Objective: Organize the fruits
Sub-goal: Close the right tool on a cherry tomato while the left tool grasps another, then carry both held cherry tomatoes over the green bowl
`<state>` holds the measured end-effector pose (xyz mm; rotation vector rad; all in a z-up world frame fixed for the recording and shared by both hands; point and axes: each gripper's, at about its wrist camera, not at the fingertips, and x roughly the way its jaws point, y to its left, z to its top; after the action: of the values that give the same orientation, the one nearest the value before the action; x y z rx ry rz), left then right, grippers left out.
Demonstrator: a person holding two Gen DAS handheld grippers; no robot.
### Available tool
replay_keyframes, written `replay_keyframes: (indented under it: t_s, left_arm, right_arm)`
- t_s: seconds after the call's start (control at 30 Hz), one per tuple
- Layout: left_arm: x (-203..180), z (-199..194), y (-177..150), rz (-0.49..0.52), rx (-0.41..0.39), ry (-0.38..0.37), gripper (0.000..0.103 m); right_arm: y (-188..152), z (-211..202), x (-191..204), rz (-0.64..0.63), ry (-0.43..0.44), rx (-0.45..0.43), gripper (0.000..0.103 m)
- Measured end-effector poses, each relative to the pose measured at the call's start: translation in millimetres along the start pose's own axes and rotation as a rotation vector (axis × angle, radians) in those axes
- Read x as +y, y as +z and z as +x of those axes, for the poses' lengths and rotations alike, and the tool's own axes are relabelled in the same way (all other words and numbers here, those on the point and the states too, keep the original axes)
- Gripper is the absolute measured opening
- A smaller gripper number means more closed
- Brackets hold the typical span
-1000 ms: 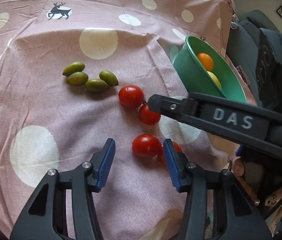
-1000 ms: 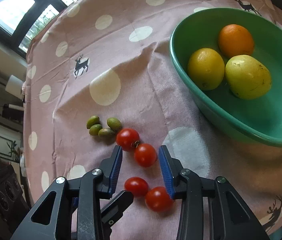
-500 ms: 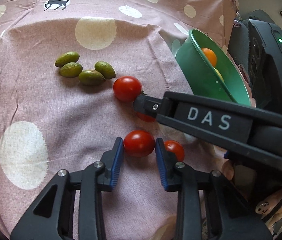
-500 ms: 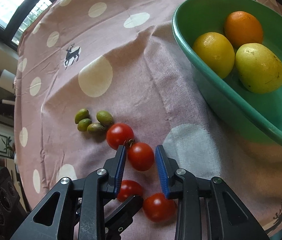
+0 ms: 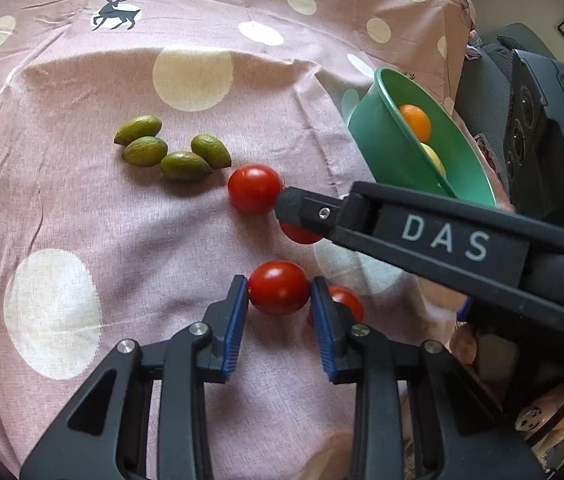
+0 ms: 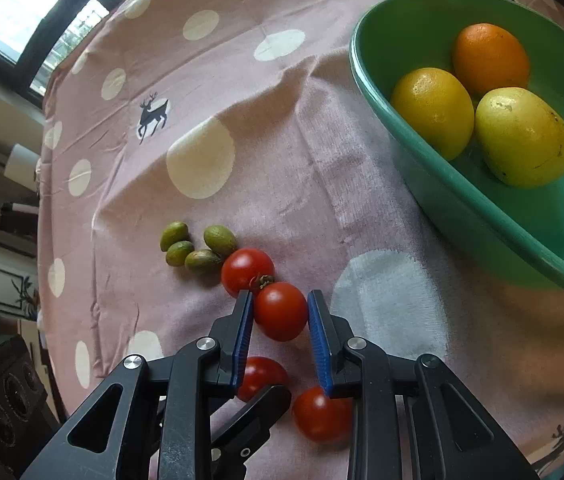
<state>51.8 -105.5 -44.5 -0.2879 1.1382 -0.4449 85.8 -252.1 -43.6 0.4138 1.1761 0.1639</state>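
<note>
Through the left wrist view, my left claw (image 5: 279, 314) had just been closing and now pinched a red cherry tomato (image 5: 278, 288) between its blue pads, the fruit sitting low at about 6 o'clock on the cloth-covered bench (image 5: 82, 208). A second tomato (image 5: 343, 300) lay just beside the right pad at 5 o'clock. I judged that lifting carelessly could nudge that neighbour and send it rolling toward the bench edge; squeezing harder could split the glossy, taut skin. Four green olive-like fruits (image 5: 174, 152) clustered at 10 o'clock.

Through the right wrist view, my right claw (image 6: 280, 312) had also been closing, its pads against another tomato (image 6: 280, 311) at 6 o'clock. Its stem end touched a further tomato (image 6: 246, 272) at 11 o'clock, which might roll when I lifted. The green bowl (image 6: 461, 208) at 2 o'clock held three smooth citrus-like fruits, so dropped tomatoes could bounce off them.
</note>
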Motion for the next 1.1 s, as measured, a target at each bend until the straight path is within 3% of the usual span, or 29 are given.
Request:
replay_keyframes:
  t_s: [0.27, 0.5, 0.73, 1.1]
  left_arm:
    - [-7, -18, 0, 0.014, -0.075, 0.011, 0.032]
    - [-19, -42, 1, 0.049, -0.206, 0.009, 0.032]
    - [-36, -53, 9, 0.08, -0.285, -0.032, 0.032]
    - [-94, -43, 37, 0.16, -0.299, -0.107, 0.032]
  right_arm:
    - [0, -28, -2, 0.011, 0.03, -0.087, 0.03]
    - [-1, -64, -4, 0.015, 0.062, -0.217, 0.03]
    - [-1, -98, -23, 0.071, -0.007, -0.358, 0.03]
    - [0, -140, -83, 0.227, -0.041, -0.508, 0.03]
